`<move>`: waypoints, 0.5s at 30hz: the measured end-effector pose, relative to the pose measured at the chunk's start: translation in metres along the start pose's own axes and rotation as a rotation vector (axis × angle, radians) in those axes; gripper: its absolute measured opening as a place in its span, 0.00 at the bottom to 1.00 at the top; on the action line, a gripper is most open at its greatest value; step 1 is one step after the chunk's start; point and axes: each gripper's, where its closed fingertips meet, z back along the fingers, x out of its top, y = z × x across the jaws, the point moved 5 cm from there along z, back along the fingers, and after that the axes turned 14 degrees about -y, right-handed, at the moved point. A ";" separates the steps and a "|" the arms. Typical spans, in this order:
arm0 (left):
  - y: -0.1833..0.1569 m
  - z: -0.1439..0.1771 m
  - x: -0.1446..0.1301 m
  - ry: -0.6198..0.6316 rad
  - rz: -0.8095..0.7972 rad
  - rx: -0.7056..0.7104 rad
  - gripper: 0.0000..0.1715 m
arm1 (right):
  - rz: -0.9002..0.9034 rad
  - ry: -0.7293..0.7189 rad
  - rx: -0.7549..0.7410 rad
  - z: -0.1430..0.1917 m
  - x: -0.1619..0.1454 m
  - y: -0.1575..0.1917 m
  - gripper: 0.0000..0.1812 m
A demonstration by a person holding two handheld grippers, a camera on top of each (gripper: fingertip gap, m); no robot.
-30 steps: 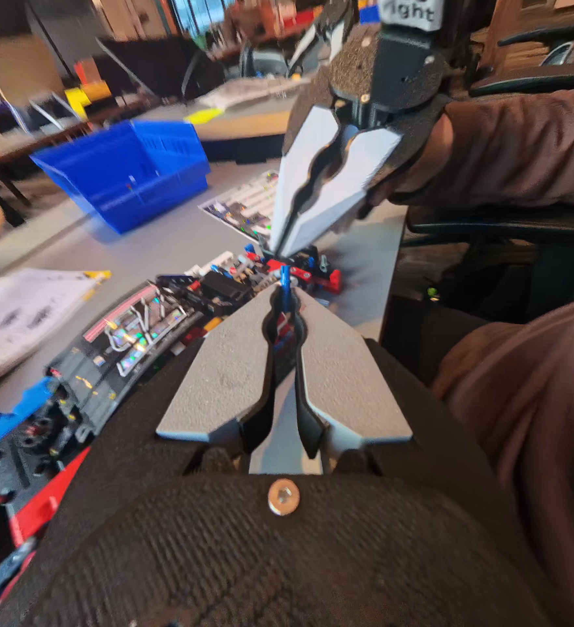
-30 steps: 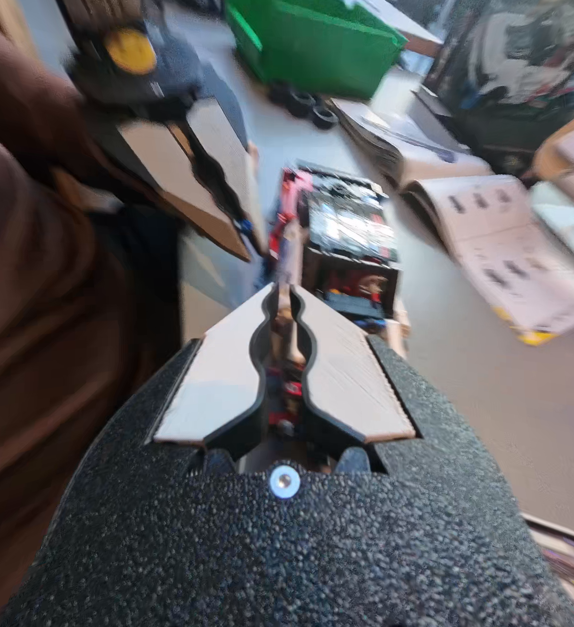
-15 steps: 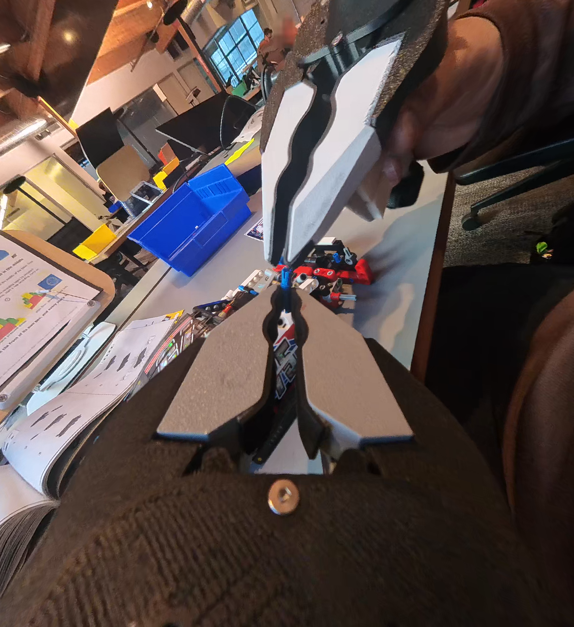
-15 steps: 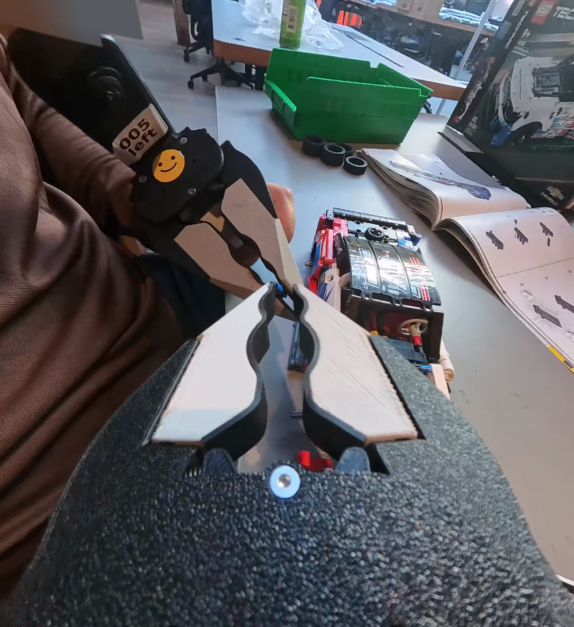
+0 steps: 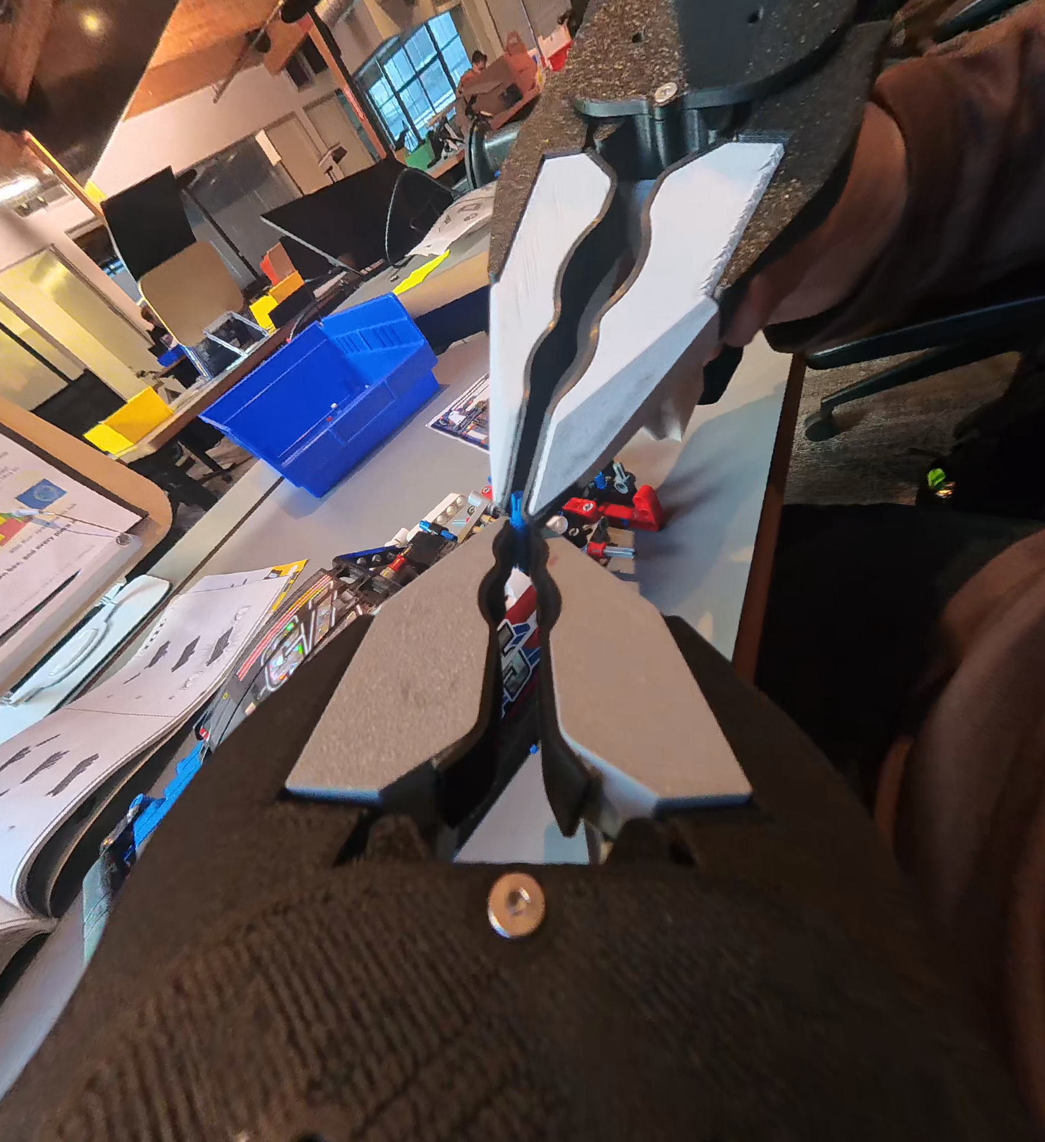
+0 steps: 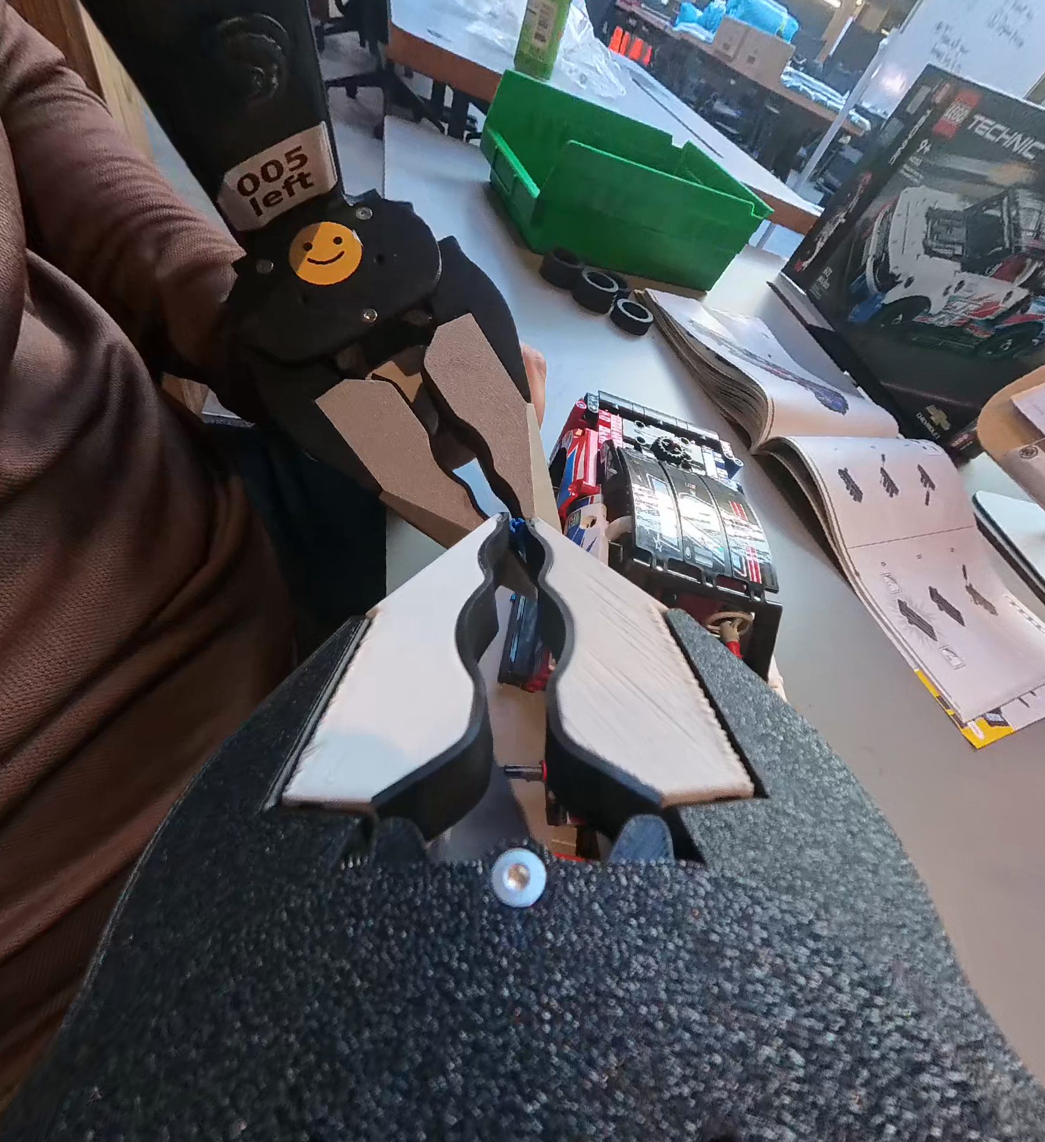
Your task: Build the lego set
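Together we pinch a small blue pin (image 5: 516, 518) tip to tip, left gripper (image 5: 517, 539) and right gripper (image 6: 515, 526) both closed on it above the car model (image 6: 680, 513).

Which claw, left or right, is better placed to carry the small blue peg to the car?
Probably the left. The left claw is shut on the blue peg; the right claw only meets its tip. The car lies just beyond.
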 end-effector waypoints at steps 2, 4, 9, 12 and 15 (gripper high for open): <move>0.002 0.000 0.001 -0.012 0.023 0.009 0.01 | -0.035 -0.004 -0.010 0.001 0.001 -0.003 0.02; 0.005 0.000 0.001 -0.002 0.059 0.022 0.02 | -0.095 -0.018 -0.027 0.005 0.002 -0.009 0.02; 0.012 -0.002 -0.009 0.115 0.231 -0.024 0.18 | -0.302 0.026 -0.152 0.031 -0.008 -0.052 0.02; 0.024 -0.008 -0.004 0.178 0.239 -0.085 0.18 | -0.346 0.055 -0.182 0.033 -0.014 -0.061 0.02; 0.038 -0.015 0.005 0.216 0.148 -0.217 0.14 | -0.237 0.130 -0.185 0.026 -0.019 -0.055 0.02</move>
